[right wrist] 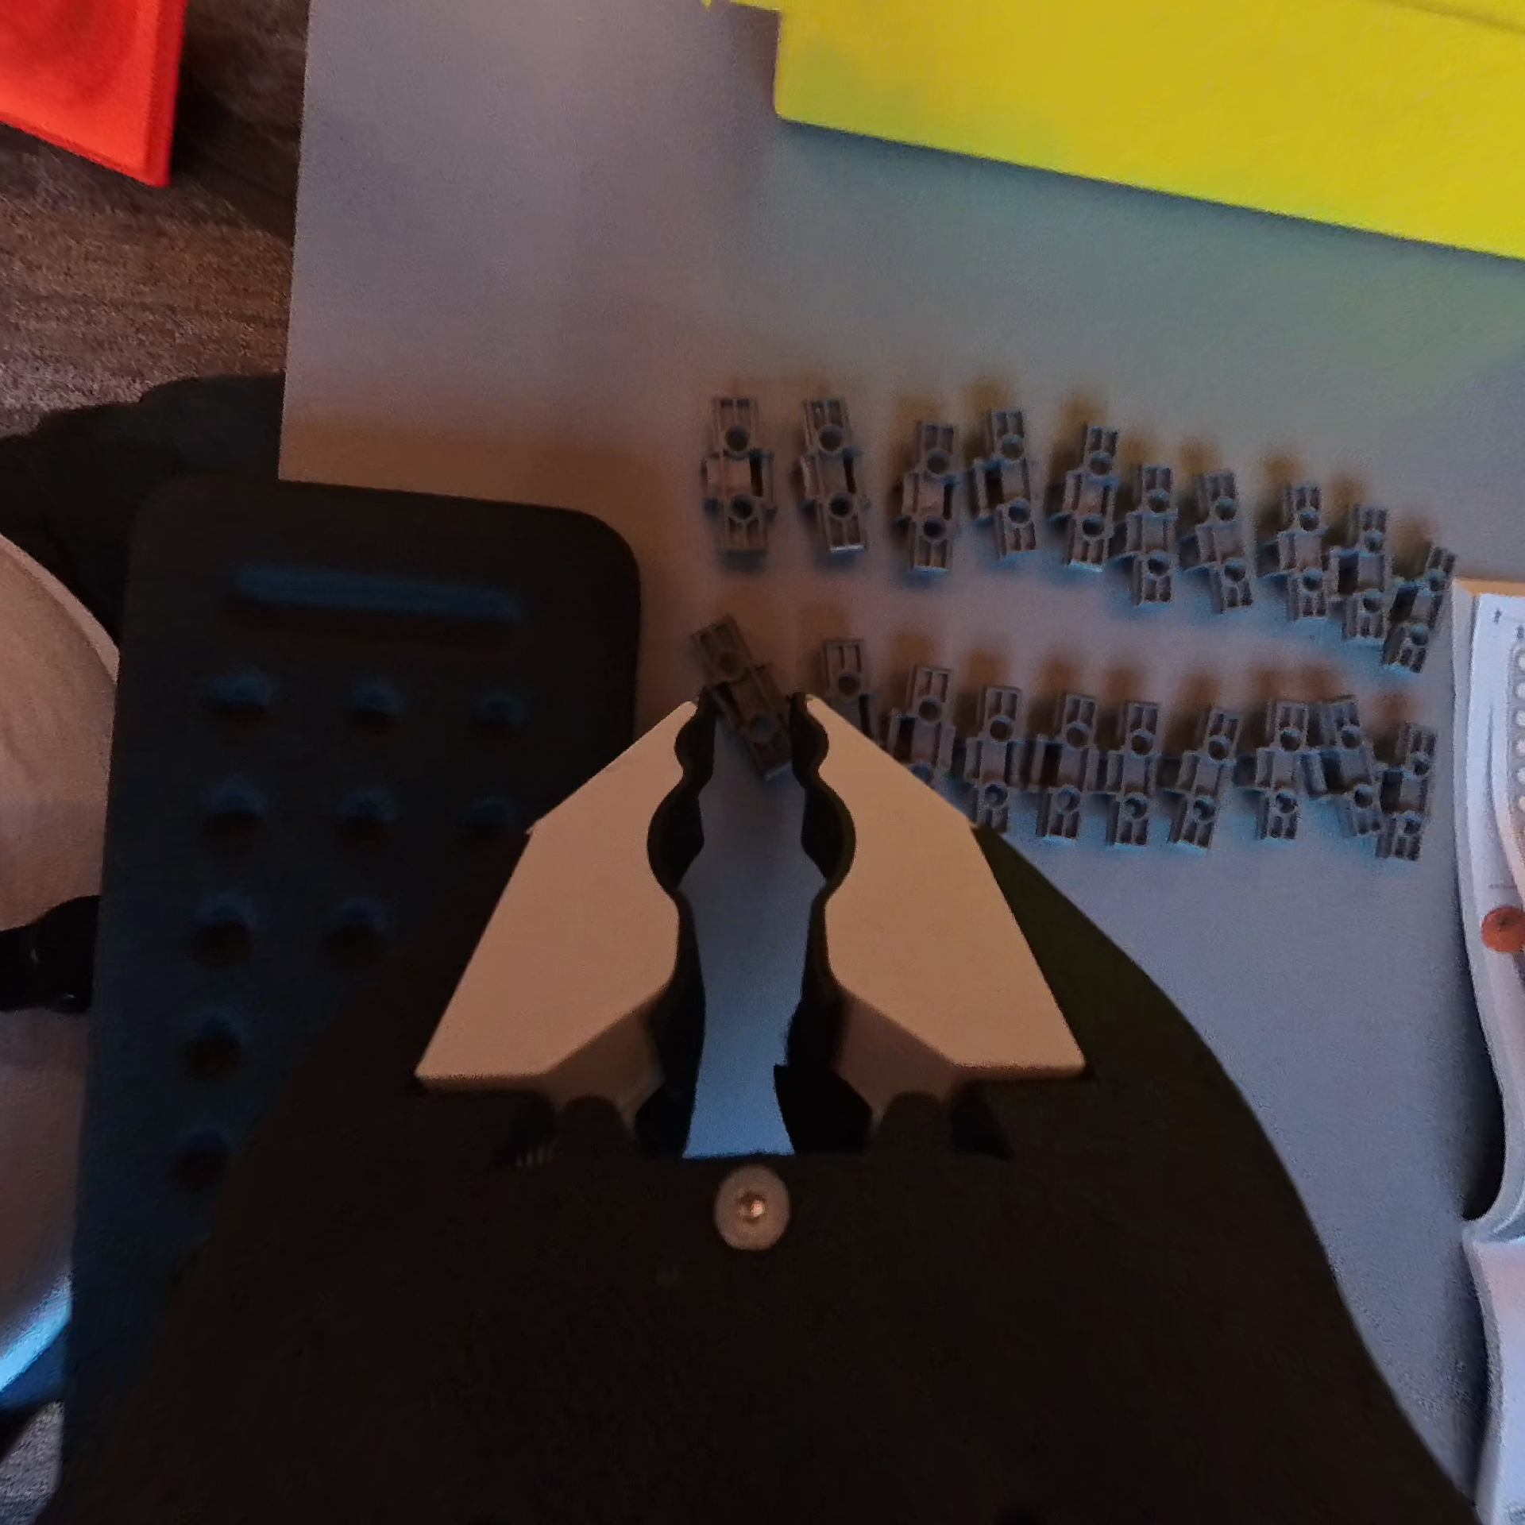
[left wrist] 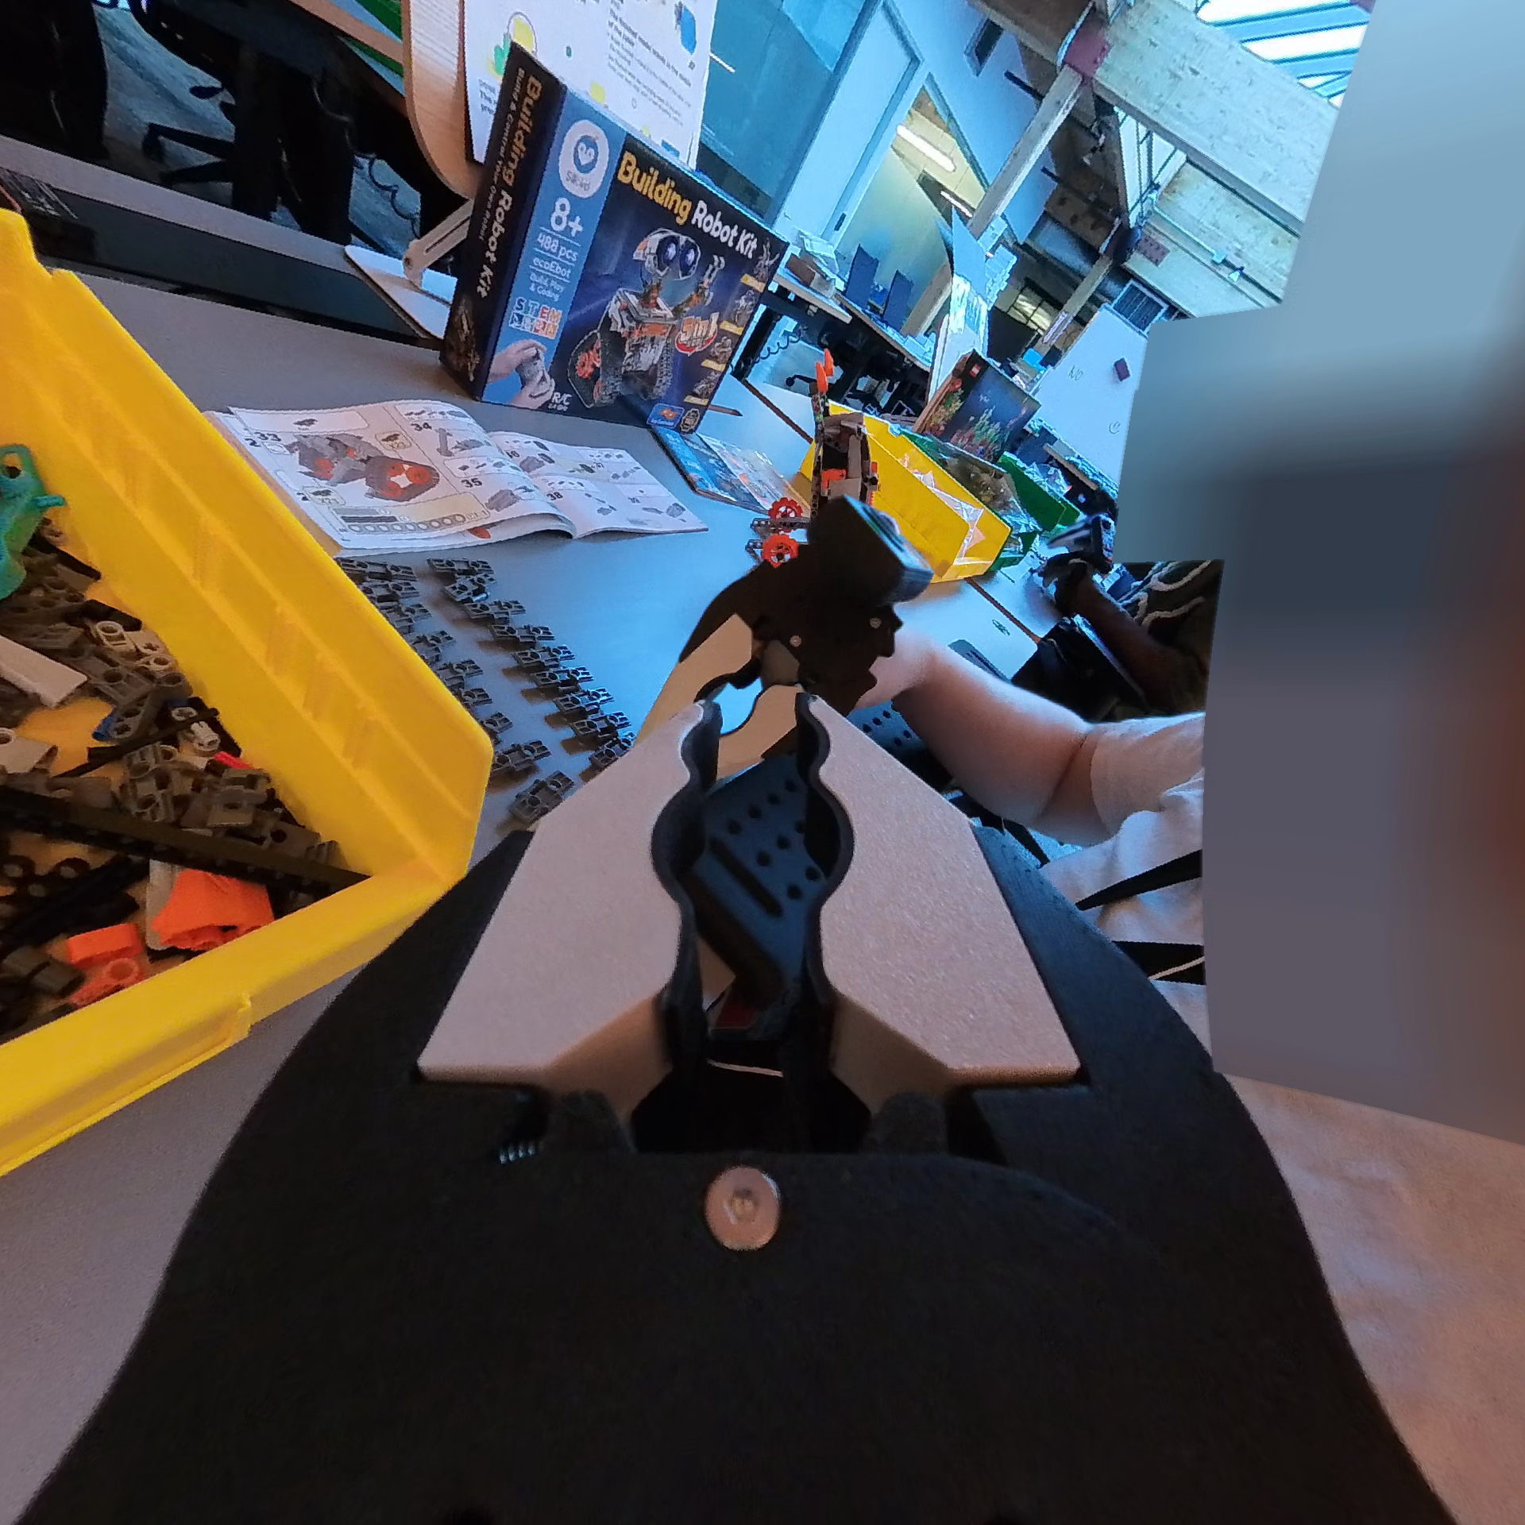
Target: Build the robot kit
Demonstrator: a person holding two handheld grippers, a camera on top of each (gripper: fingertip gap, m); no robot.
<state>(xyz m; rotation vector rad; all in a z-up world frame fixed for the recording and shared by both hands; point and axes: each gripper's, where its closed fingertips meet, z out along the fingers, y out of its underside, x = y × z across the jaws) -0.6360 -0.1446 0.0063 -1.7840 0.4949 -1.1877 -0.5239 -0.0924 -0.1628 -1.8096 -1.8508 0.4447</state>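
My right gripper (right wrist: pixel 751 710) is shut on a small grey connector piece (right wrist: pixel 747 726), pinched at an angle between the fingertips, at the near end of the lower row. Two rows of like grey pieces (right wrist: pixel 1089 512) lie on the grey table; they also show in the left wrist view (left wrist: pixel 545 660). My left gripper (left wrist: pixel 757 714) has its jaws a narrow gap apart with nothing between the tips. A black perforated plate (left wrist: pixel 763 850) shows through that gap and lies at the table edge (right wrist: pixel 371 825). The right gripper's black body (left wrist: pixel 825 611) hangs just beyond the left tips.
A yellow bin (left wrist: pixel 272 644) of loose parts stands on the left, and its wall (right wrist: pixel 1155 124) shows beyond the rows. An open instruction booklet (left wrist: pixel 462 470), a kit box (left wrist: pixel 627 272), a part-built model (left wrist: pixel 842 454) and a second yellow bin (left wrist: pixel 932 503) stand farther off. A person's forearm (left wrist: pixel 990 743) reaches in from the right.
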